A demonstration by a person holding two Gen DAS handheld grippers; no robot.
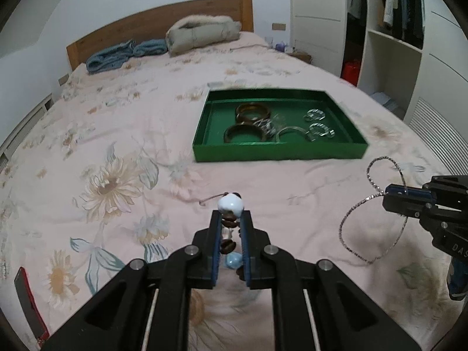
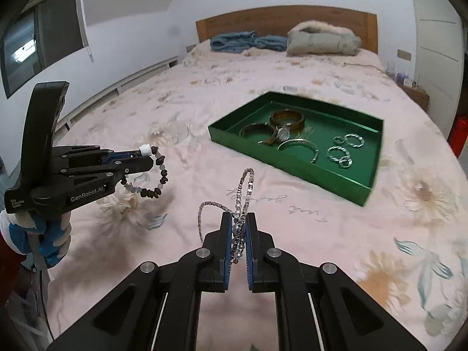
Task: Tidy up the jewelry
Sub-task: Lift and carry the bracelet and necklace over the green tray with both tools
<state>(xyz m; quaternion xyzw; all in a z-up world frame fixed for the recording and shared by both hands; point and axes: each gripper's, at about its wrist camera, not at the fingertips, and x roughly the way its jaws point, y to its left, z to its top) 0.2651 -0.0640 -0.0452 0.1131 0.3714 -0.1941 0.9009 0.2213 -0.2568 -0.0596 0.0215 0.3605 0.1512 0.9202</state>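
Soft even light, fisheye-warped, slight blur.

Red phone [image 1: 30,304] cut by edge

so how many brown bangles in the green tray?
2, both in the left half of the green tray: back bangle toward the headboard, front bangle nearer the camera. None looks hidden.

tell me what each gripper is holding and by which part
The left gripper is shut on the beaded bracelet, pinched beside its pale blue bead. The right gripper is shut on the silver chain, pinched mid-strand, loops dangling.
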